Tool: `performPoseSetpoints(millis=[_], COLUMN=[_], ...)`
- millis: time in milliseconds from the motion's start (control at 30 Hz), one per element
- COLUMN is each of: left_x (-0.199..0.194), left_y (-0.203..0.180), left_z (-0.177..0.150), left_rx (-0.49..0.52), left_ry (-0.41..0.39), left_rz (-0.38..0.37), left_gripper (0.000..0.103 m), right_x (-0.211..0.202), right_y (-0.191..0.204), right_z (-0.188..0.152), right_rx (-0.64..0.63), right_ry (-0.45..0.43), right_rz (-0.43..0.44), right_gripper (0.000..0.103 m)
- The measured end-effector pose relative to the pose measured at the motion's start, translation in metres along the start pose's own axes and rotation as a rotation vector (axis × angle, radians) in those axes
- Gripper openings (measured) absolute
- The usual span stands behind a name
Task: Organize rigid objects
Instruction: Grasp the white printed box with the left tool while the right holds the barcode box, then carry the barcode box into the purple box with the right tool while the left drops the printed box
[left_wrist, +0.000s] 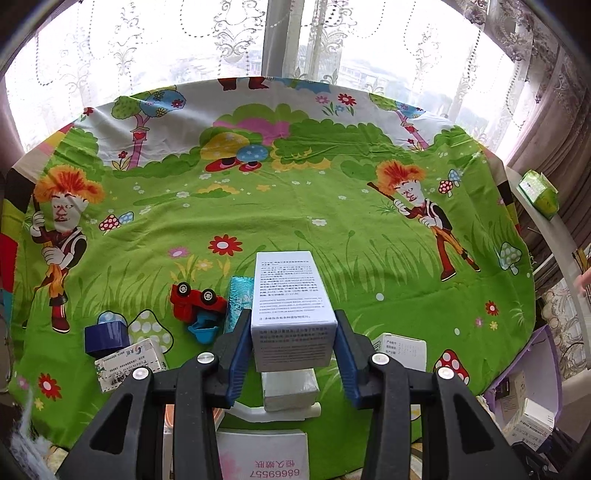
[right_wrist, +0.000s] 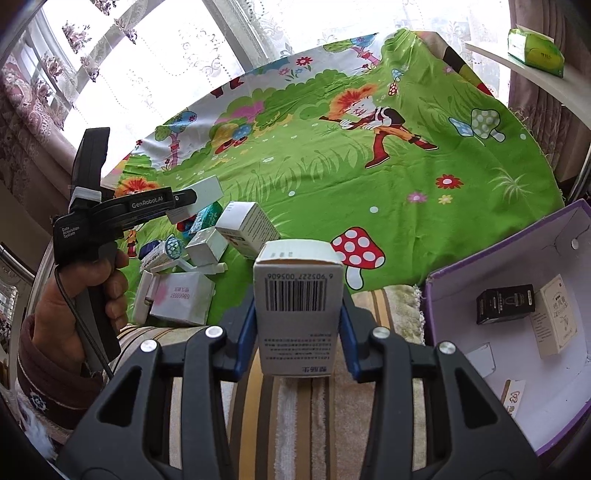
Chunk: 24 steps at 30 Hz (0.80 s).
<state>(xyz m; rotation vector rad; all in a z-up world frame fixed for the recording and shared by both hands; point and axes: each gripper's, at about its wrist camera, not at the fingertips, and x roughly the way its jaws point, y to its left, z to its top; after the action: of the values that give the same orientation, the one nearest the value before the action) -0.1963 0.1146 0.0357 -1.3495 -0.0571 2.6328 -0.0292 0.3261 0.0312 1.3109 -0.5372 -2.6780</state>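
A few packets already lie in the purple box (right_wrist: 569, 236) at lower right, each gripper pinches a carton, left gripper (left_wrist: 293, 347) and right gripper (right_wrist: 298, 314), while the pile (right_wrist: 192, 258) at left waits.

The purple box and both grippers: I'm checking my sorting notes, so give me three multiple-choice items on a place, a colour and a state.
1. Where is the purple box in the right wrist view?
A. right of the cloth
B. on the windowsill
C. under the toy truck

2. What colour is the toy truck?
A. yellow
B. red
C. white

3. What is the left gripper doing?
A. hanging empty
B. gripping a toy
C. gripping a white carton

Answers: 1 A, it sits past the cloth's right edge; 2 B, red body; 3 C, pads press the carton's sides.
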Motion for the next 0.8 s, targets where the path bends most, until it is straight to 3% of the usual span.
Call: performPoseSetpoints(millis=[167,367,800], left_x=[-0.033,-0.067,-0.094], left_y=[-0.009,-0.045,-0.133], left_z=[-0.010,-0.032,-0.095], left_rx=[-0.023,0.010,0.121], left_ry=[-0.061,-0.096,-0.004], left_rz=[-0.060,-0.194,-0.467], left_gripper=[0.043,0.043,0.043], right_x=[-0.014,-0.042,-0.096], right_y=[-0.010,-0.033,-0.104], right_z=[-0.003,-0.009,-0.027], right_rx=[0.003,0.021,0.091], right_ry=[-0.020,-0.051,-0.097], right_rz=[-0.018,-0.063,-0.240], right_gripper=[0.044,0.044,0.044])
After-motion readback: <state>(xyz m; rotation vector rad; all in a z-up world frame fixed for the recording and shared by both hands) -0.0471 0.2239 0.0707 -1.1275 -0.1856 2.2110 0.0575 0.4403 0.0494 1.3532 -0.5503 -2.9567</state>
